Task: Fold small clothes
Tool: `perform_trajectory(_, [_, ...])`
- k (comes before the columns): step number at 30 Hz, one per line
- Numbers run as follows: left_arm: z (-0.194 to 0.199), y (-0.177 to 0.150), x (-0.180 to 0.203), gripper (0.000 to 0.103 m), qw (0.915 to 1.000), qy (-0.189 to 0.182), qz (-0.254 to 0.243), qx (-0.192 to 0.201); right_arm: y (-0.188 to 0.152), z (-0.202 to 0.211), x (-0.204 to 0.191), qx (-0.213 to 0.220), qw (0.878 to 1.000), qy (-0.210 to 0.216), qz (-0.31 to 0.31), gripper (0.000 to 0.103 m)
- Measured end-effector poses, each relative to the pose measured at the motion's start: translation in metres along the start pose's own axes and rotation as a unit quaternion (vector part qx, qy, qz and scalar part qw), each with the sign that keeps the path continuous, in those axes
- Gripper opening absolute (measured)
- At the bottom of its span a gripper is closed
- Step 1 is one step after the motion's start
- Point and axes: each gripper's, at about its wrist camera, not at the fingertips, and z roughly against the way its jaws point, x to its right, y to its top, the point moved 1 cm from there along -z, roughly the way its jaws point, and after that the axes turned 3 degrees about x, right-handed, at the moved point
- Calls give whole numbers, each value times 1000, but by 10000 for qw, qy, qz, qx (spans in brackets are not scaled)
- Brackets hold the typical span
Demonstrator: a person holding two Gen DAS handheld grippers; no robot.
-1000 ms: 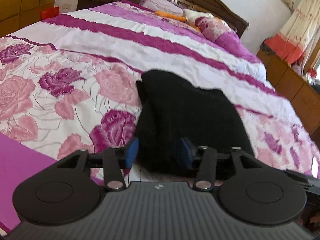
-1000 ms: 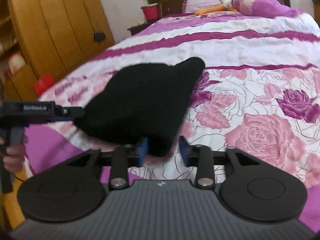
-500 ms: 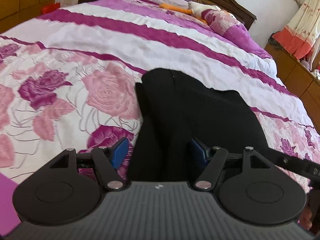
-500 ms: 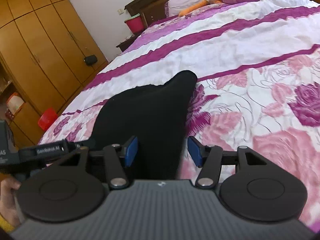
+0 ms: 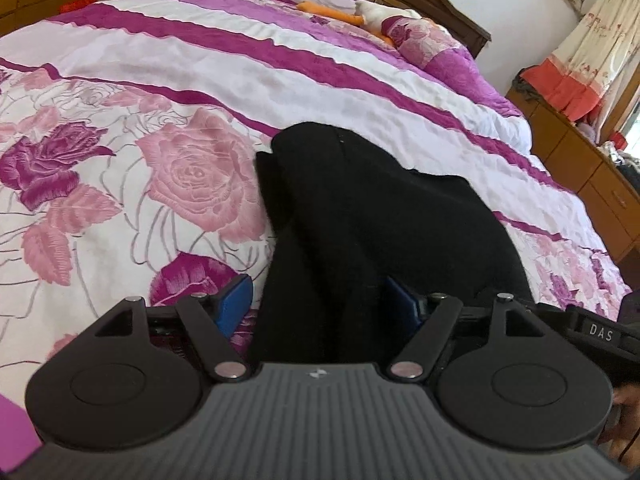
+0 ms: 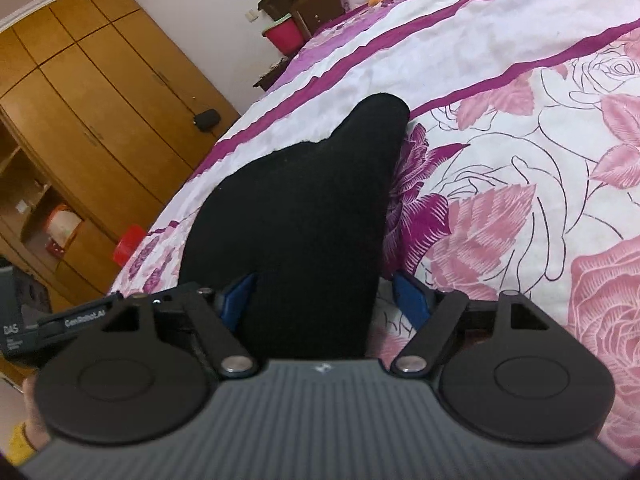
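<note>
The bed (image 5: 168, 80), spread with a rose-printed pink and white cover, runs wide and bare to the left and far side of the black garment (image 5: 372, 216). The garment lies near the bed's near edge, its narrow rounded end pointing far. The wardrobe (image 6: 80, 120) stands past the bed's left edge. The left gripper (image 5: 320, 304) and right gripper (image 6: 324, 300) both have their fingers spread apart, each straddling the garment's near edge.
</note>
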Motion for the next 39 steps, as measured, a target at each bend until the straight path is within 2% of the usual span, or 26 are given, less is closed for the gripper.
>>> perform_trajectory(3, [-4, 0, -1, 77, 9998, -161, 104, -29, 4, -1, -1, -89, 9999, 37, -34, 76])
perform_trajectory(5, [-6, 2, -1, 73, 9993, -289, 212, -79, 4, -2, -2, -64, 9999, 102, 2, 77])
perform_trajectory(6, [-8, 3, -2, 61, 9985, -421, 334, -116, 4, -3, -2, -41, 9999, 162, 26, 77])
perform_trajectory(7, [-10, 4, -3, 49, 9969, -585, 498, -174, 5, -5, -3, -29, 9997, 252, 57, 73])
perform_trajectory(9, [-12, 5, -3, 39, 9945, -713, 733, -234, 9, -11, -2, -42, 9997, 260, -15, 63])
perform_trajectory(10, [-11, 6, -1, 35, 9944, -737, 726, -213, 12, -11, -1, -30, 9995, 282, -114, 54])
perform_trajectory(11, [-8, 7, 2, 34, 9943, -772, 716, -183, 14, -8, -1, 2, 9993, 342, -177, 49])
perform_trajectory(14, [2, 10, 15, 33, 9937, -889, 671, -80, 19, 5, -8, 40, 9994, 352, -16, 45])
perform_trajectory(20, [19, -2, 46, 33, 9892, -1190, 851, -117, 25, 50, -16, 206, 9994, 172, 210, 43])
perform_trajectory(23, [28, -13, 70, 33, 9878, -1331, 803, -56, 30, 79, -13, 210, 9993, 102, 277, 43])
perform_trajectory(28, [37, -40, 110, 33, 9864, -1505, 637, -191, 28, 127, -8, 246, 9984, -157, 494, 43])
perform_trajectory(31, [38, -63, 127, 33, 9879, -1455, 431, -329, 19, 144, 4, 185, 9984, -310, 427, 43])
perform_trajectory(36, [30, -85, 134, 34, 9954, -843, -168, -428, -6, 140, 29, -50, 9976, -661, 220, 44])
perform_trajectory(39, [29, -89, 130, 35, 9961, -733, -243, -416, -22, 131, 36, 31, 9963, -809, 285, 52])
